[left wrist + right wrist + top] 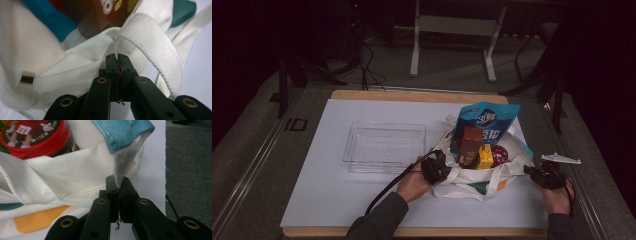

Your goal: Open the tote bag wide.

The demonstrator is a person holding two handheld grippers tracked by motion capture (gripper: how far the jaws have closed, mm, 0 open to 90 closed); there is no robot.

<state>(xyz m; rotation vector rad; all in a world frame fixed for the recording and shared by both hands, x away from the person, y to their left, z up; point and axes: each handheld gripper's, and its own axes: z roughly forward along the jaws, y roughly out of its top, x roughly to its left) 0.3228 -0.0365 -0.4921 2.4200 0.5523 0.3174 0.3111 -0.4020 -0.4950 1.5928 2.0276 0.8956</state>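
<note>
While both hand-held grippers, left point(117, 58) and right point(117, 180), pinch thin edges of the bag point(472, 180) at lower right of the counter point(337, 200), I fear cloth slipping, snacks point(477, 150) spilling.

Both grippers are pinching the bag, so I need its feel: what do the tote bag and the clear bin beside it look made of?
Tote bag: woven off-white cloth, likely cotton canvas, matte; the weave and stitched hems show where the left gripper and right gripper pinch it. Clear bin: rigid transparent plastic by its look, glossy, with the table showing through its walls.
</note>
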